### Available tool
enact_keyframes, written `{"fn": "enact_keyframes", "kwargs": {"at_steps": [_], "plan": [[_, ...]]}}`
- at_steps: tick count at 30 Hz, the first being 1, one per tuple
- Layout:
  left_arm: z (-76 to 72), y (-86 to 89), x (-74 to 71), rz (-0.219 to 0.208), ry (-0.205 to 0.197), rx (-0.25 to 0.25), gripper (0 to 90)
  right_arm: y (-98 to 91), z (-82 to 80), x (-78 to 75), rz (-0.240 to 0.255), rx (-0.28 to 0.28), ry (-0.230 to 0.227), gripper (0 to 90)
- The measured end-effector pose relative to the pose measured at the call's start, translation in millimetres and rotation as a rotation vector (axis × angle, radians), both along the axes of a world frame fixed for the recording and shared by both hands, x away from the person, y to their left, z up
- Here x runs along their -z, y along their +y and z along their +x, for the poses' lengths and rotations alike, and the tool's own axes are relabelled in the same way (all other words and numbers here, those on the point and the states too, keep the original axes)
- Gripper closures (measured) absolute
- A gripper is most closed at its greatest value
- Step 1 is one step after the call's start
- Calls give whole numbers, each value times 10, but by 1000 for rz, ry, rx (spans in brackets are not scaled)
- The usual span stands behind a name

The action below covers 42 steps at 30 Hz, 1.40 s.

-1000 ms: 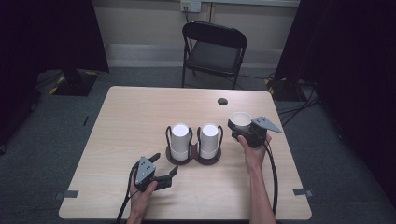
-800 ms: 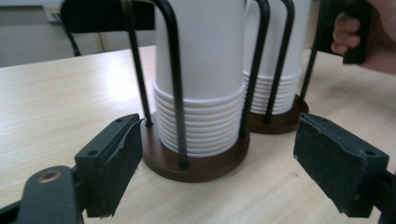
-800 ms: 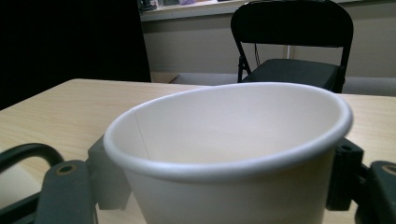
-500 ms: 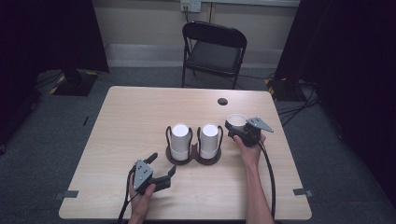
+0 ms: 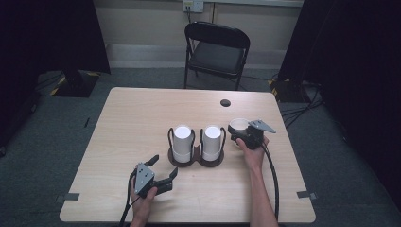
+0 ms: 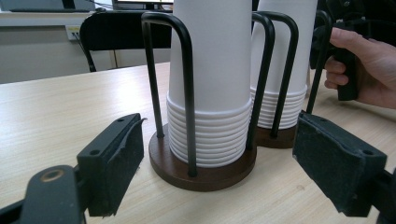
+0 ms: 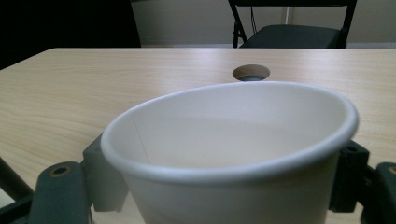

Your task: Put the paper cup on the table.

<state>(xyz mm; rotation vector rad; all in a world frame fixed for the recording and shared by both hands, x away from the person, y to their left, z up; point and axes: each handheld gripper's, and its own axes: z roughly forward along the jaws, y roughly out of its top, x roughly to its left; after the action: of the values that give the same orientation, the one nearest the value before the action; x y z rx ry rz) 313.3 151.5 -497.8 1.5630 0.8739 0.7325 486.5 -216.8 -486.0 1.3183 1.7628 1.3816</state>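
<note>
Right claw (image 7: 224, 205) tips apparently hidden behind cup (image 7: 233, 154).

A pale wooden table (image 5: 142, 123) stands on grey carpet, with a black folding chair (image 5: 215, 52) beyond its far edge. Near the table's middle sits a dark brown double holder with black wire loops (image 5: 196, 156), carrying two upside-down stacks of white paper cups (image 5: 197, 142) side by side. Just right of the holder, the right gripper (image 5: 238, 132) has its jaws closed around a single white paper cup (image 5: 239, 125), open end up. Nearer than the holder and to its left, the left gripper (image 5: 162, 167) lies low over the tabletop, jaws spread, pointing toward the holder. A small round dark hole (image 5: 225, 102) lies beyond the holder, toward the chair.
</note>
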Motion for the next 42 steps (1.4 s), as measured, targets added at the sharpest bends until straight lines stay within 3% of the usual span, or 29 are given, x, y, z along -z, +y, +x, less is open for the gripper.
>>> {"fn": "enact_keyframes", "kwargs": {"at_steps": [6,18,30,39,42], "plan": [[5,2,-1,1,1,7,164,0,-10,5,-4,-3,36,197],[-2,2,2,-9,-2,2,166,-18,-52,16,-60,9,97,159],[-3,3,2,-4,-5,1,168,3,-152,-55,-88,27,143,152],[3,1,0,1,0,0,174,-38,-282,-112,-92,60,127,160],[-2,-2,2,-5,-1,-4,174,-68,-314,-106,-77,62,146,155]]}}
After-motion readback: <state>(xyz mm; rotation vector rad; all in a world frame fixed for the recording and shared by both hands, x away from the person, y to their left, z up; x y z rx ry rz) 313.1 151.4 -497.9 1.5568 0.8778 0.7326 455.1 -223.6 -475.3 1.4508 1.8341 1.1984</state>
